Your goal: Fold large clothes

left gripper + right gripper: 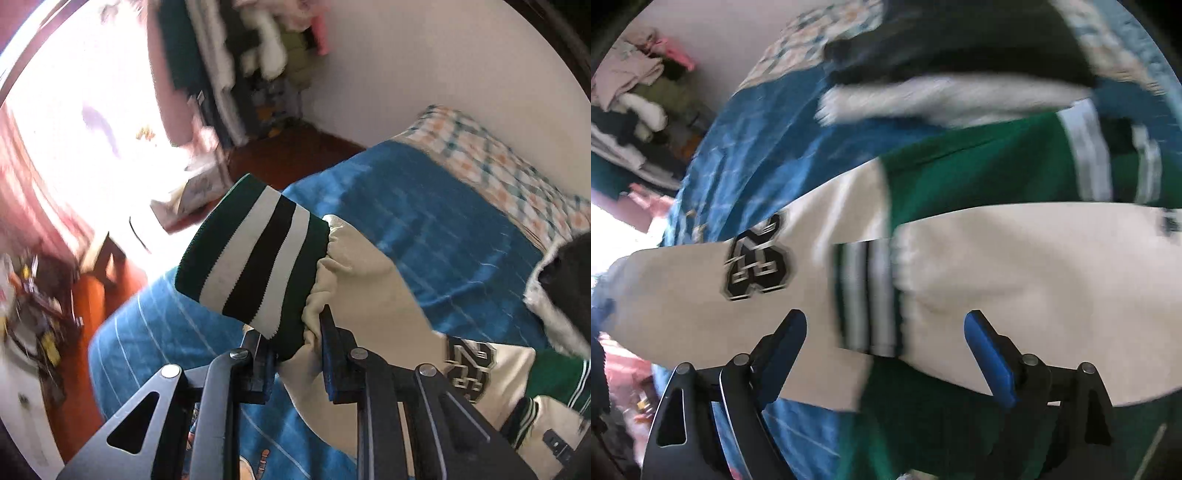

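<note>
A green and cream varsity jacket (960, 177) lies on a blue bedspread (424, 229). My left gripper (295, 332) is shut on the cream sleeve (362, 295) just behind its striped green, white and black cuff (255, 258), holding it lifted above the bed. A black number patch (469, 369) shows on that sleeve, also in the right wrist view (757, 258). My right gripper (886, 328) is open and empty, hovering over the other cream sleeve (1015, 288) and its striped cuff (868, 295), which lie across the green body.
A black and white fluffy garment (942, 74) lies on the bed beyond the jacket. A checked pillow (498, 158) sits at the head by the white wall. A pile of clothes (229, 55) stands in the corner. The red floor (295, 162) has clutter at left.
</note>
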`<state>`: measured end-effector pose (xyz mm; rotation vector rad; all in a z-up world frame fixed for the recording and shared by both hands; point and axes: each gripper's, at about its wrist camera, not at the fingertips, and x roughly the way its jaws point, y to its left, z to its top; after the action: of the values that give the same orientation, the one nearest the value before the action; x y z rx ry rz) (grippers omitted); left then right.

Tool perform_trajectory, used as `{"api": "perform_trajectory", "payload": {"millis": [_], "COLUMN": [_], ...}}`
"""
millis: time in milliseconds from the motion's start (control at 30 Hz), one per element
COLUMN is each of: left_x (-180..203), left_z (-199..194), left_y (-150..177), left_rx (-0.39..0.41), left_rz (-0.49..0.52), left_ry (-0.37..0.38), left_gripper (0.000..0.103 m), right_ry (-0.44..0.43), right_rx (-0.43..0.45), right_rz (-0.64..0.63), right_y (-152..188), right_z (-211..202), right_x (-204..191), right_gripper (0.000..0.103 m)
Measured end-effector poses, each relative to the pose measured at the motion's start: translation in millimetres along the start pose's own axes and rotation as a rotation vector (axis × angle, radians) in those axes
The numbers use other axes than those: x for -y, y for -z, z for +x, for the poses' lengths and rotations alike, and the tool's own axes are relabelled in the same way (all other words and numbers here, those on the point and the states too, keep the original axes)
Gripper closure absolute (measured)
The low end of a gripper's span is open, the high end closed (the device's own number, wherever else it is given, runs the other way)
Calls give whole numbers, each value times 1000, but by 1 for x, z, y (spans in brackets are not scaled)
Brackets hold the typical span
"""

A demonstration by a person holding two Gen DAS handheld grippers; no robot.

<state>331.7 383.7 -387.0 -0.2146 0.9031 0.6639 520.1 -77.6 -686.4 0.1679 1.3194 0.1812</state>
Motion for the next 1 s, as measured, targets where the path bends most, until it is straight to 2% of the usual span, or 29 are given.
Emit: {"api": "perform_trajectory", "payload": {"millis": [133, 200, 300, 467, 567, 767, 833, 933, 1000], "left_x": [58, 96, 151, 234, 291, 427, 479, 539, 566], "left_z": [-46, -69, -97, -136, -165, -221, -237, -248, -241], "left_y": [-3, 1, 15, 44, 74, 162, 203, 257, 286], "left_rx": [96, 144, 178, 168, 155, 51, -5, -54, -106], "left_rz": [131, 217, 326, 462, 543, 696, 761, 878, 947], "left_ry": [34, 62, 128, 255, 345, 574, 649, 662, 653], "left_gripper": [87, 88, 88, 89, 89, 89, 89, 89, 82], "right_ry": [257, 340, 352, 315, 287, 283, 296, 304, 273], "right_rx": [-25, -33, -16, -6, -12, -19, -21, -28, -38], "right_rz": [0, 8, 58, 171, 275, 514, 584, 657, 680], "right_y": [4, 8, 14, 18, 30, 78, 99, 128, 146], "right_z": [-11, -14, -24, -30, -42, -80, -94, -113, -122], "right_x": [33, 51, 76, 123, 174, 304, 348, 402, 432], "right_gripper": [14, 14, 13, 13, 13, 13, 13, 12, 12]}}
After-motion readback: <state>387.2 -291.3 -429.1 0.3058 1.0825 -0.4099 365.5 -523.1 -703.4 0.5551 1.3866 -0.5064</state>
